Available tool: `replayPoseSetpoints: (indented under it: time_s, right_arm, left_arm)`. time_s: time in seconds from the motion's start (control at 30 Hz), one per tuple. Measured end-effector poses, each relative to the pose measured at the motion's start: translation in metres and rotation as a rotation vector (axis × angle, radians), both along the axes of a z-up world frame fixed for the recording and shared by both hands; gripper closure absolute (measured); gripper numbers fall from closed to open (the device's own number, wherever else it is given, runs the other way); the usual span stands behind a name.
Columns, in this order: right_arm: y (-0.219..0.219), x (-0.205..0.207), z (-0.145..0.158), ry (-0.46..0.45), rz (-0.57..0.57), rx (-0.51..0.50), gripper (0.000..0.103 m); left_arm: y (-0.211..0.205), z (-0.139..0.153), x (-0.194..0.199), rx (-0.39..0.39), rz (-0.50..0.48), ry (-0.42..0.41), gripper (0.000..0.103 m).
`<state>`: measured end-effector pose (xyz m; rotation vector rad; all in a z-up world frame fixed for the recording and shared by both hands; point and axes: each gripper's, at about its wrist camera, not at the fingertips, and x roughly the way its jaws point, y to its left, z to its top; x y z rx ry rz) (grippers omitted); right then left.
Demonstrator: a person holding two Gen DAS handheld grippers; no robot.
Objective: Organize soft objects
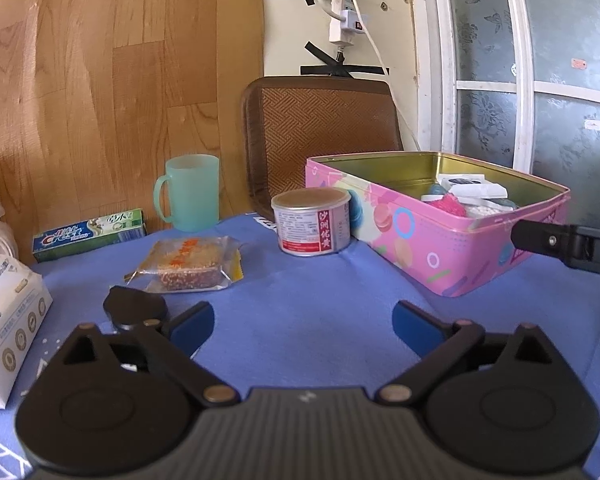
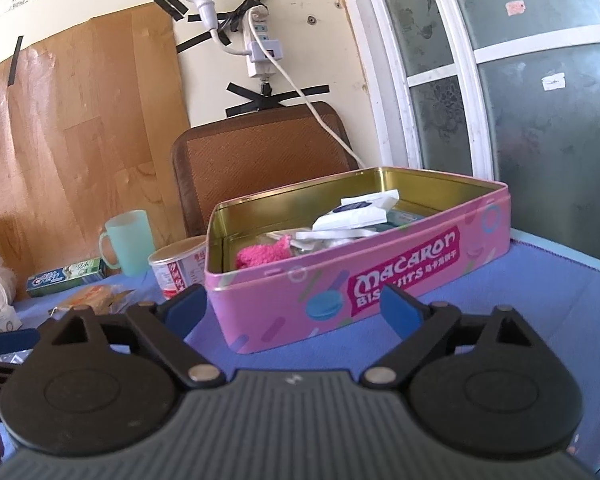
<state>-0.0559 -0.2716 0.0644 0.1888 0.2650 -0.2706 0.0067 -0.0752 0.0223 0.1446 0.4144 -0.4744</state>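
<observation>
A pink macaron tin stands open on the blue cloth; in the right wrist view the tin holds a fluffy pink cloth, white tissue packs and other small items. My left gripper is open and empty above the cloth, with a wrapped sesame cake ahead to its left. My right gripper is open and empty just in front of the tin's near wall. A white tissue box lies at the far left.
A small tin can, a green mug, a toothpaste box and a black round lid sit on the cloth. A woven chair back stands behind the table. The right gripper's finger shows at the right edge.
</observation>
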Motion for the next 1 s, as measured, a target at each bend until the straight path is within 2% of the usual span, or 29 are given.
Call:
replayPoseSetpoints:
  time_s: [0.23,1.0]
  right_arm:
    - [0.005,-0.001,0.001,0.007,0.018,-0.007,0.008]
    - [0.018,0.000,0.000,0.033,0.066,-0.033,0.008]
  left_arm:
    - [0.002,0.000,0.000,-0.004,0.000,-0.007,0.000]
    - [0.004,0.001,-0.002,-0.013,-0.003,-0.023,0.000]
